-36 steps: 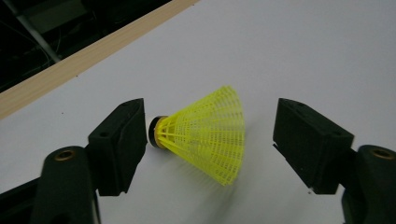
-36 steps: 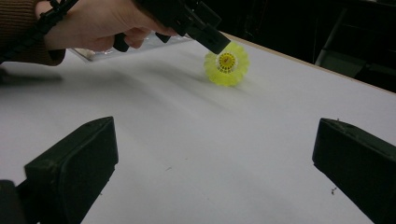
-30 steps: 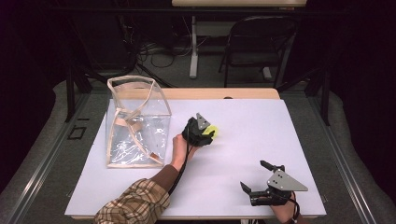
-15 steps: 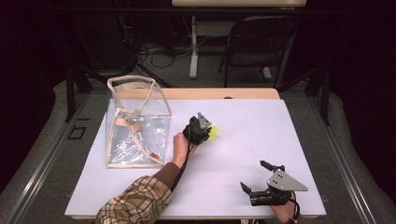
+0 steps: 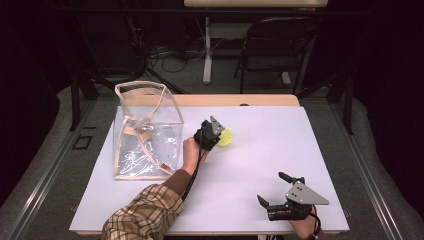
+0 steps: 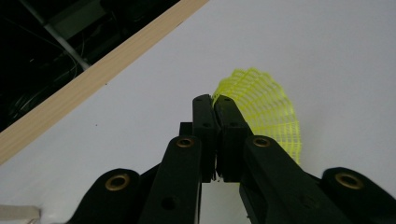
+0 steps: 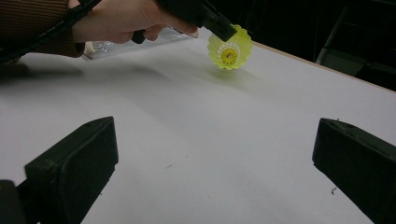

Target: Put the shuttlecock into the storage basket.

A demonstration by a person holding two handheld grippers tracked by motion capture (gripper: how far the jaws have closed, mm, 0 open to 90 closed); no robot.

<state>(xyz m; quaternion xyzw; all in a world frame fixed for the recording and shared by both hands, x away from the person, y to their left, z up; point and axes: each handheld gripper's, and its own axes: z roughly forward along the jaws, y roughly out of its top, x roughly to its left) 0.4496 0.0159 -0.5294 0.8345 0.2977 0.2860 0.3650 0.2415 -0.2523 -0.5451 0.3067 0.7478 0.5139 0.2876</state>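
At mid-table, left tool [image 5: 218, 134] pinching yellow shuttlecock [image 5: 226, 137]

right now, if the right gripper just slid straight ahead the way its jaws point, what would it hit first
Probably the yellow shuttlecock, pinched in the left gripper. The right gripper stands open over bare white table, and nothing lies between. Depth is hard to judge, so it might slide just past.

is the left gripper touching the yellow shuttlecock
Touching. In the left gripper view, the left gripper has its jaws pinched on the rim of the shuttlecock.
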